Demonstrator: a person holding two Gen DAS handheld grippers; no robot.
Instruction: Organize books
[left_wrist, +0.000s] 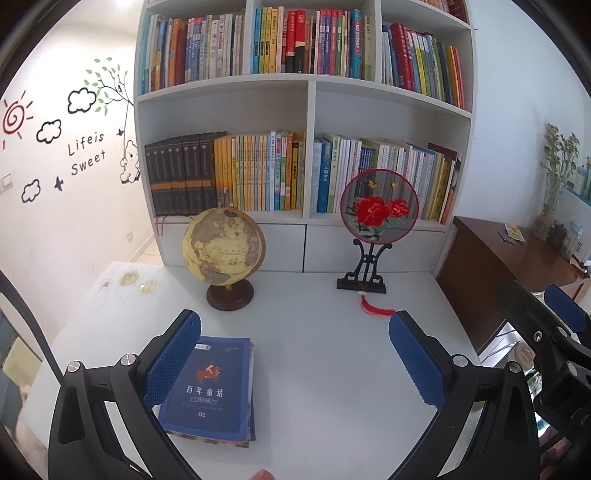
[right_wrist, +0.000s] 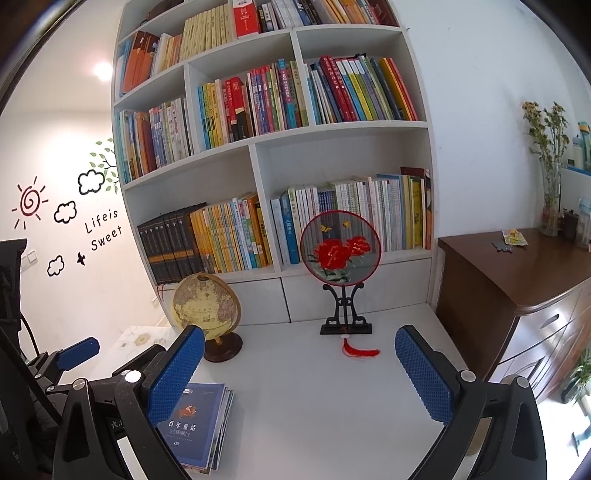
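Both hand-held grippers are hovering released, gripping nothing. The stack of books (left_wrist: 212, 387) is lying flat on the white surface (left_wrist: 325, 369), just beside the left hand-held gripper's (left_wrist: 295, 363) left finger and left of the right hand-held gripper (right_wrist: 301, 376).

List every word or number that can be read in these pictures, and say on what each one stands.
"Lifeis Sweet": wall sticker, beside the bookshelf.
"百年童话": cover of the top blue book in the stack on the desk.
"02": lower on the same cover.
Spines of the shelved books, smaller cover print, globe lettering: too small or blurred to read.
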